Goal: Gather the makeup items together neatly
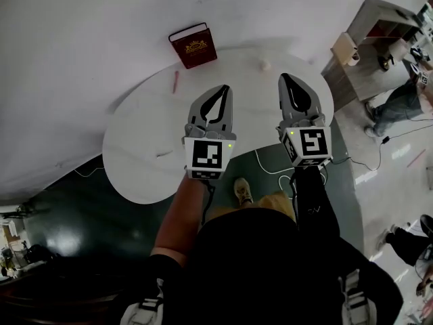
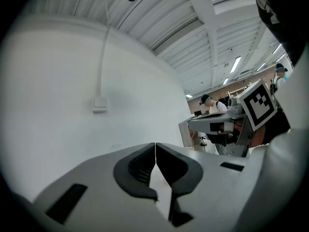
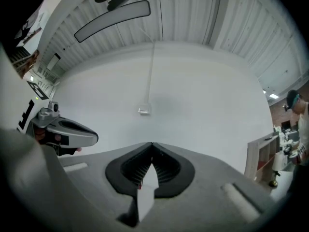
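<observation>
The left tongs (image 1: 218,93) and right tongs (image 1: 287,80) are closed and empty, and the red box (image 1: 193,45), thin pink stick (image 1: 175,81) and small pale piece (image 1: 266,65) lie ahead of their tips, so a hasty push may roll the small ones off the desk (image 1: 145,147).

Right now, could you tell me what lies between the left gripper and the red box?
Only bare table separates the left gripper from the red box, as the head view shows.

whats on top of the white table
A dark red box, a thin pink stick and a small pale item. The left gripper and right gripper cover part of the table.
</observation>
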Motion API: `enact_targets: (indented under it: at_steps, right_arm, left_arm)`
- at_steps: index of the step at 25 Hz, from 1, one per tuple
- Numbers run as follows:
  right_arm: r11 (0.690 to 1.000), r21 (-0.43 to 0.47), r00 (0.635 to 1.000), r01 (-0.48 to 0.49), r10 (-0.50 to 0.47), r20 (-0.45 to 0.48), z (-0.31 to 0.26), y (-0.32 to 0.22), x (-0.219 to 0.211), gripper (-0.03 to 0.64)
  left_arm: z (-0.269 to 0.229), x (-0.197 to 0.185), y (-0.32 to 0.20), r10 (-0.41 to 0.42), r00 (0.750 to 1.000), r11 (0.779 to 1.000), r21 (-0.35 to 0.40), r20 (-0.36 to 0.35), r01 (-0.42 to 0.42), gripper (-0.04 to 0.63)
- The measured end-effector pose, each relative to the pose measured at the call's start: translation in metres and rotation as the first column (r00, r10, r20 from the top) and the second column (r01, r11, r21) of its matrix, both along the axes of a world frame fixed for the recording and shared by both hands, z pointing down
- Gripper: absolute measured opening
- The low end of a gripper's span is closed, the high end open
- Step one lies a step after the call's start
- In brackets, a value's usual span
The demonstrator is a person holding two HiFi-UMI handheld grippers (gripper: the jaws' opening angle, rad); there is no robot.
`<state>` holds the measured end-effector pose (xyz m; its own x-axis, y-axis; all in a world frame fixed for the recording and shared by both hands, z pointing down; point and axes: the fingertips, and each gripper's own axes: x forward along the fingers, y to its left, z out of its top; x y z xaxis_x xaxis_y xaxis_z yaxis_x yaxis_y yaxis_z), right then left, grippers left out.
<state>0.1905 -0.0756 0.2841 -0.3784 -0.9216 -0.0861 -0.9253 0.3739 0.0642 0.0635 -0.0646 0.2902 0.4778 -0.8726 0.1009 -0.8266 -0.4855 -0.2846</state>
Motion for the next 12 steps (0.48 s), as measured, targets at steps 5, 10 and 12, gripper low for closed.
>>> enact_targets:
  at_steps: [5,10,12]
  right_arm:
    - [0.999,0.001,0.999,-0.035,0.035,-0.010,0.001,-0.026,0.018,0.004]
    - [0.998,-0.038,0.999,-0.040,0.039,-0.025,0.019,-0.061,0.026,0.004]
    - [0.999,-0.045,0.999,-0.025,0.023,-0.032,0.023,-0.081,0.025,0.005]
  left_arm:
    - [0.008,0.001,-0.026,0.012,0.998,0.999,-0.034,-0.068,-0.015,0.008]
    - [0.022,0.003,-0.054,0.009,0.993,0.998,-0.063,-0.117,-0.016,0.008]
    - [0.025,0.004,-0.072,0.003,0.994,0.999,-0.050,-0.109,-0.009,0.008]
